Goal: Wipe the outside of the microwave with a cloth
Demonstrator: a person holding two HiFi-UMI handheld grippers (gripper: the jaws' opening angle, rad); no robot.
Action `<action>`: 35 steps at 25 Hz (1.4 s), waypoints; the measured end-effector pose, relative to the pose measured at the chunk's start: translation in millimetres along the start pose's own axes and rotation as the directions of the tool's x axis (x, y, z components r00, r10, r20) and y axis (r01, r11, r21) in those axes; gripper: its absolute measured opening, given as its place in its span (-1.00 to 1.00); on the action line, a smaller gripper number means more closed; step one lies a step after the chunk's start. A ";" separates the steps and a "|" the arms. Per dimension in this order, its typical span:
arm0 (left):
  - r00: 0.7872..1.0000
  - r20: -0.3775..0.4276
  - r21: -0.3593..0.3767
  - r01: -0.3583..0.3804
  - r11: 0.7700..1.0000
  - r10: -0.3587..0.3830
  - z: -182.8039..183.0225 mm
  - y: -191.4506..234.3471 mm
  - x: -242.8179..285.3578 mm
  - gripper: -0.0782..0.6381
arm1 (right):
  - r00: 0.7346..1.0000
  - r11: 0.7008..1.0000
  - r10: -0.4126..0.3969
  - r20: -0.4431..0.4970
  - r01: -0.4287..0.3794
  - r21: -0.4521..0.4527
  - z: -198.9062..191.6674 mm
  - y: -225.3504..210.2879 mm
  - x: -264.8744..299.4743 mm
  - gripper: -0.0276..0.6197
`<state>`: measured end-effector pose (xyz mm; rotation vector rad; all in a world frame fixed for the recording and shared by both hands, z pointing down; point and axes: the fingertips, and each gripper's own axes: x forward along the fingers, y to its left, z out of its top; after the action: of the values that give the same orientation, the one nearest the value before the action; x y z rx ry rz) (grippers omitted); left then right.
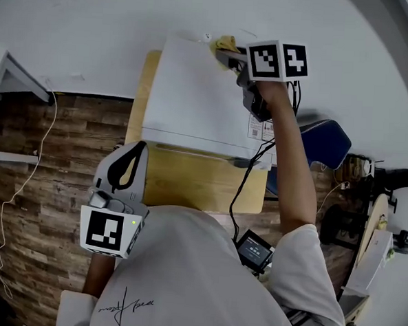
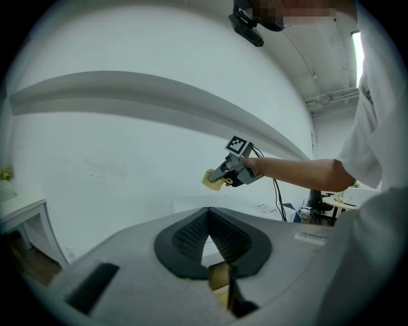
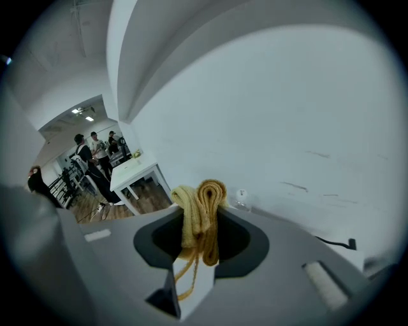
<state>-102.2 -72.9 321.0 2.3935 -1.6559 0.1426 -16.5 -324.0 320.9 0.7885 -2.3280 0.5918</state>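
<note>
Cloth (image 3: 203,207) between jaws of right tool (image 3: 199,226)

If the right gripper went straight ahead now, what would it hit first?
Probably the wall behind the microwave. Past the cloth in the right gripper, only wall shows. How far off it is remains unclear.

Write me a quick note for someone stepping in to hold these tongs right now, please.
Right tongs: shut on the cloth, at the far right corner of the microwave top.
Left tongs: shut and empty, low near the body, off the microwave.
Done: the pictures don't show how much has been wiped.
Left: probably the top, then the sides and front.
</note>
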 end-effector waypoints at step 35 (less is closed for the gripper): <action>0.998 -0.017 0.004 0.068 0.998 -0.068 -4.0 -21.5 26.5 -0.80 | 0.847 0.821 -0.503 -0.173 0.531 0.212 -153.3 -234.7 -147.1 -0.56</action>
<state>-72.5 -88.8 327.6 2.4420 -1.5669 0.1546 292.9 -349.2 383.2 1.4122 -1.8336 0.6660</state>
